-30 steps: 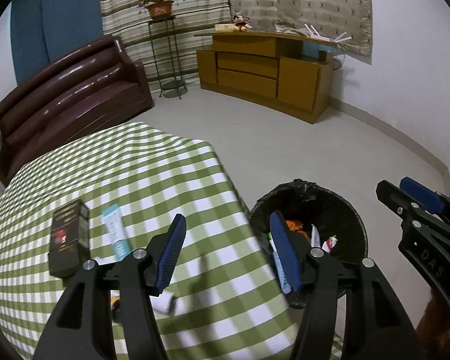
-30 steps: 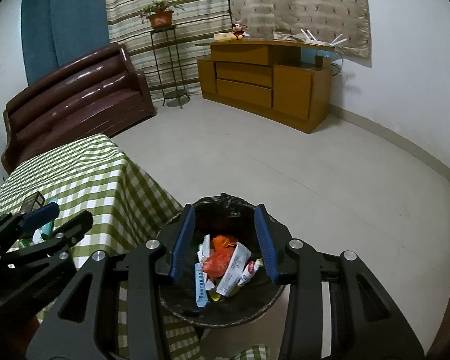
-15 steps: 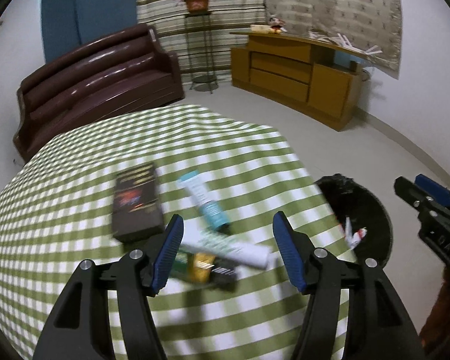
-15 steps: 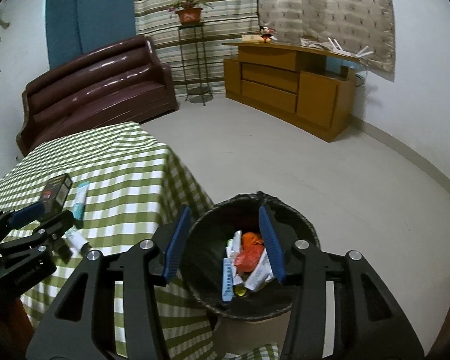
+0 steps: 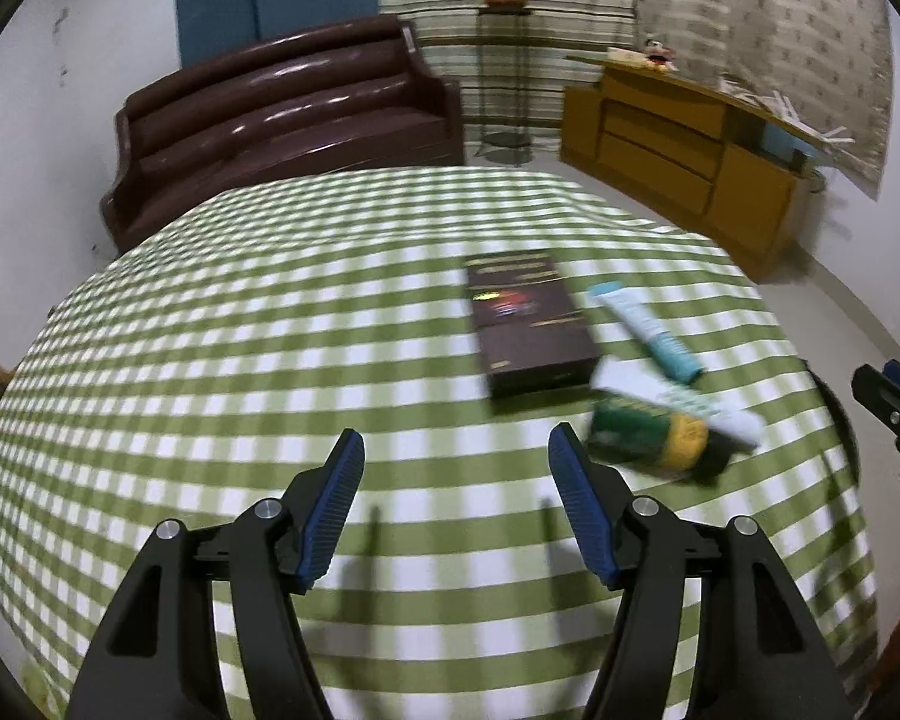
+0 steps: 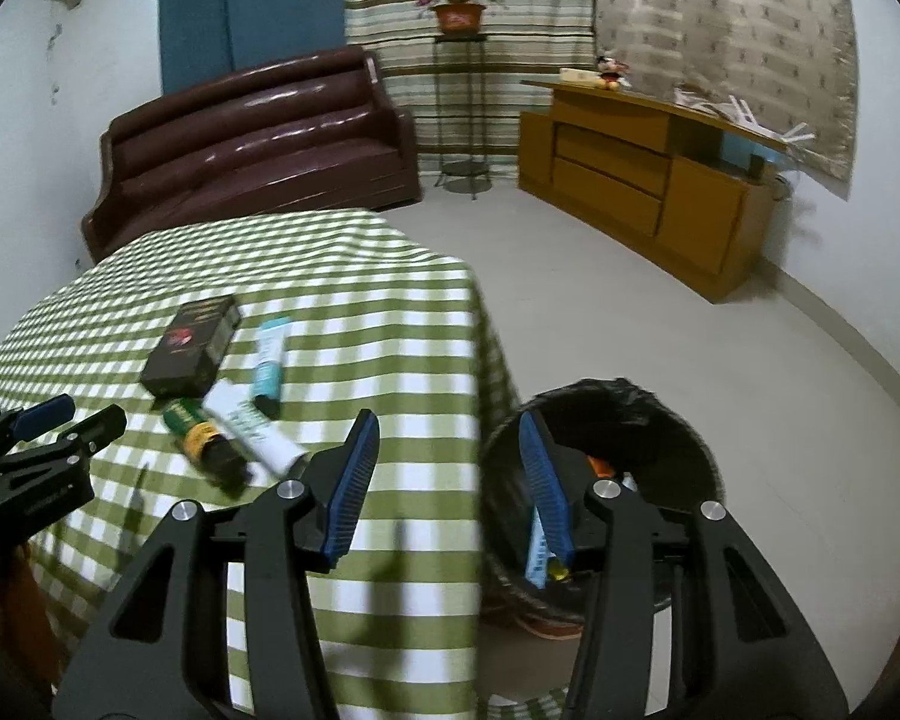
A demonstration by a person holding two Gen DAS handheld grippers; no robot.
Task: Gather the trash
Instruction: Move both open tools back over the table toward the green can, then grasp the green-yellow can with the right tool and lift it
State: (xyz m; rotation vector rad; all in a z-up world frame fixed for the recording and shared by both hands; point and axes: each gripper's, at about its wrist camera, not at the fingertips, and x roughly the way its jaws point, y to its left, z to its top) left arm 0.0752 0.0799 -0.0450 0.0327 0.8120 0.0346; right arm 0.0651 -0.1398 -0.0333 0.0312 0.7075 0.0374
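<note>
Both grippers hang empty over the checked table (image 5: 270, 360), the left gripper (image 5: 456, 504) and right gripper (image 6: 450, 480) with jaws just widened and nothing between them. Just ahead-right of the left jaws lie a green bottle (image 5: 648, 432), white tube (image 5: 672, 396), teal tube (image 5: 648, 330) and dark box (image 5: 528, 324); the bin (image 6: 678, 420) sits behind the right jaws. This looks like the reach for another piece, so next the left jaws must straddle the bottle and close.

Both tools look like the same build. The left tool (image 5: 456, 504) has two chunky matte-black arms with triangular cutouts near the base, a silver screw head at each pivot, and blue ribbed pads (image 5: 336, 507) on the inner faces. The right tool (image 6: 453, 483) is identical: black frame, round silver screws, blue grooved pads (image 6: 354, 483). From the side there's faint embossed lettering on the black body, too blurry to read.
</note>
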